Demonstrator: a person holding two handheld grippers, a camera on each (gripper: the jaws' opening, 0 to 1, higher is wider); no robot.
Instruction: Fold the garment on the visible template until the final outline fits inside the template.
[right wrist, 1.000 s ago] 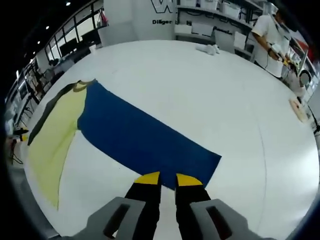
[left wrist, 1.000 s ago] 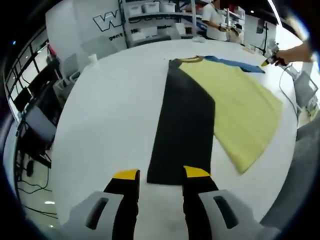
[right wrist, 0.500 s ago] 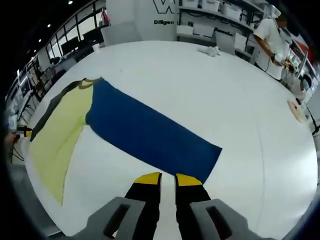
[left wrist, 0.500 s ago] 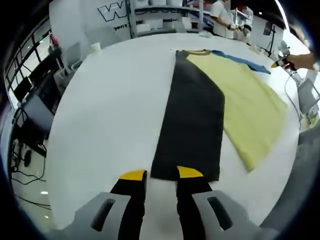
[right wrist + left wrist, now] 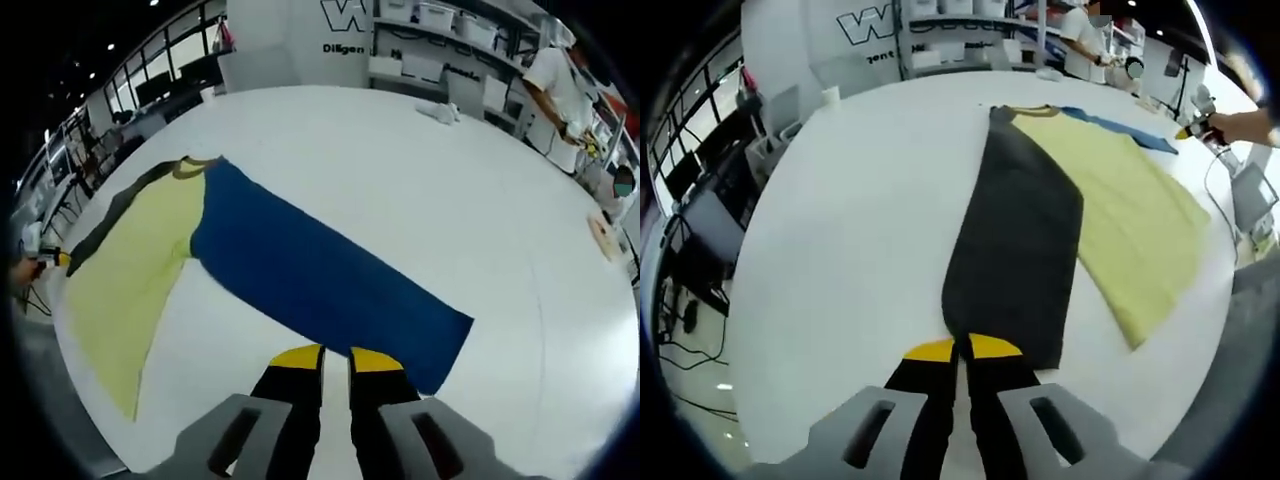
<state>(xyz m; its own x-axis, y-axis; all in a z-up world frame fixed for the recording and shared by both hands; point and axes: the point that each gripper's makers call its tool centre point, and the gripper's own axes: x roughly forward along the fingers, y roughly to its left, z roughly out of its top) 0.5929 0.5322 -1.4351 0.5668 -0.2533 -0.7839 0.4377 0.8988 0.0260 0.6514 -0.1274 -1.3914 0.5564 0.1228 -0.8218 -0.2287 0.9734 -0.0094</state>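
Long-sleeved shirt point(image 5: 1120, 215) lies spread flat on the white table point(image 5: 850, 220), centre to upper right of the left gripper view. Yellow body, black sleeve point(image 5: 1015, 250) running down the middle of that frame, blue sleeve point(image 5: 320, 275) running from centre-left toward lower right in the right gripper view. Both sleeves are stretched out straight, with no fold in the body. No template outline can be made out on the table. Judgement: folding barely begun; both sleeves and the body are left to fold.

Left gripper point(image 5: 958, 348), bottom centre of its view: yellow-tipped jaws brought together, no gap to speak of, right at the cuff end of the black sleeve. It looks pinched on the hem, though the cloth between the tips is hidden.

Right gripper point(image 5: 335, 355), bottom centre of its view: jaws a narrow gap apart, tips at the near edge of the blue sleeve close to the cuff. Whether it has a hold of cloth cannot be told.
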